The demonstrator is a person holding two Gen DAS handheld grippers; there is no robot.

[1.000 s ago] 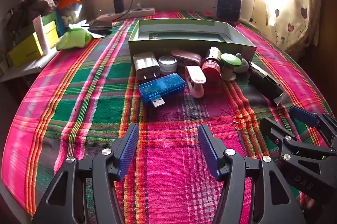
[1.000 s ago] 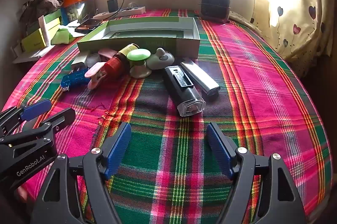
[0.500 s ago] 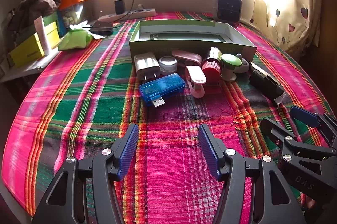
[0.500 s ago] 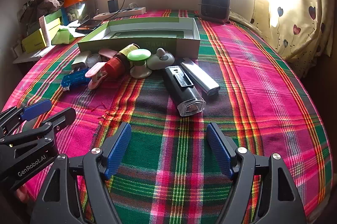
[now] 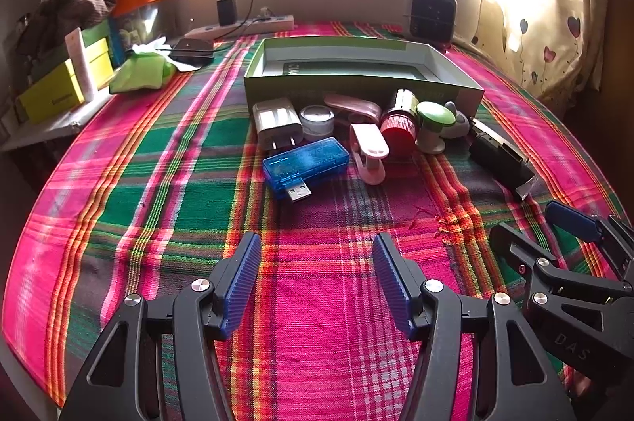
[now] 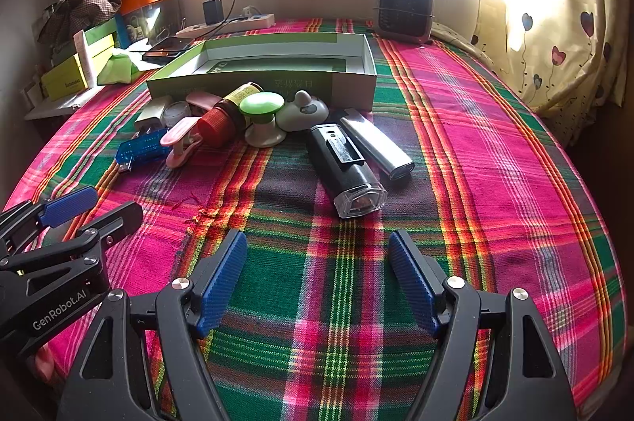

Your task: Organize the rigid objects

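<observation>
Left gripper (image 5: 316, 262) and right gripper (image 6: 317, 262) side by side low over plaid cloth (image 6: 495, 151), jaws spread wide, nothing held. Just ahead of right gripper: black flashlight (image 6: 344, 167), lens nearest, touching silver lighter (image 6: 376, 143) on its right. Ahead of left gripper: blue USB stick (image 5: 305, 165), plug nearest; pink clip (image 5: 370, 151) beside it. Behind these, in a close row: white charger (image 5: 277, 121), small white jar (image 5: 317, 117), red-capped bottle (image 5: 400, 121), green-topped knob (image 5: 434, 125). Farther on, touching the row: open green box (image 5: 356, 88), holding none of them. Farthest, by the wall: small heater (image 6: 404, 8).
</observation>
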